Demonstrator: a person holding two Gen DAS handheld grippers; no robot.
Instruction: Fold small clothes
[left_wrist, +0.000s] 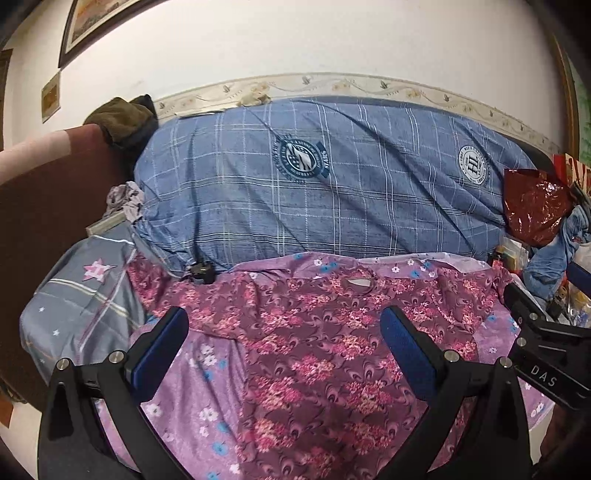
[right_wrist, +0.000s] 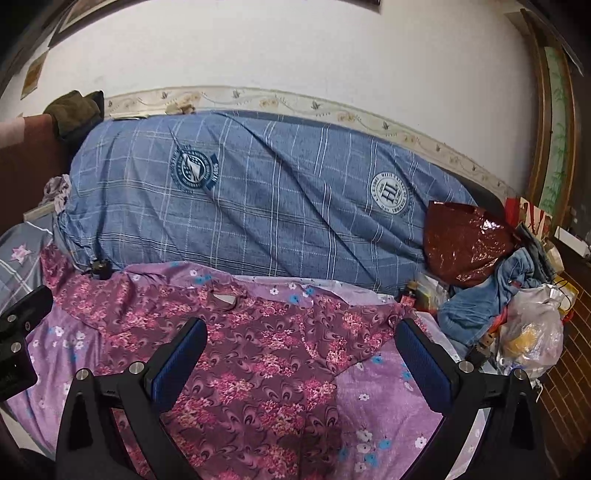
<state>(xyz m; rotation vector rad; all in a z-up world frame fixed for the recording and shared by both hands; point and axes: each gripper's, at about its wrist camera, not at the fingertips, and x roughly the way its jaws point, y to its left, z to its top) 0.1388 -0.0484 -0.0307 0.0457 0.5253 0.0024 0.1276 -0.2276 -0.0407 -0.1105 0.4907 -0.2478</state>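
Note:
A small maroon top with pink flower print (left_wrist: 317, 350) lies spread flat on a lilac flowered sheet (left_wrist: 192, 398), neck opening toward the far side. It also shows in the right wrist view (right_wrist: 258, 369). My left gripper (left_wrist: 284, 328) is open and empty, hovering above the middle of the top. My right gripper (right_wrist: 301, 339) is open and empty above the top's right part. The right gripper's body shows at the right edge of the left wrist view (left_wrist: 546, 350).
A big blue checked quilt bundle (left_wrist: 325, 184) lies behind the top against the wall. A grey star-print pillow (left_wrist: 81, 295) is at left. A dark red foil bag (right_wrist: 465, 240), blue jeans (right_wrist: 491, 299) and a clear plastic bag (right_wrist: 532, 332) crowd the right.

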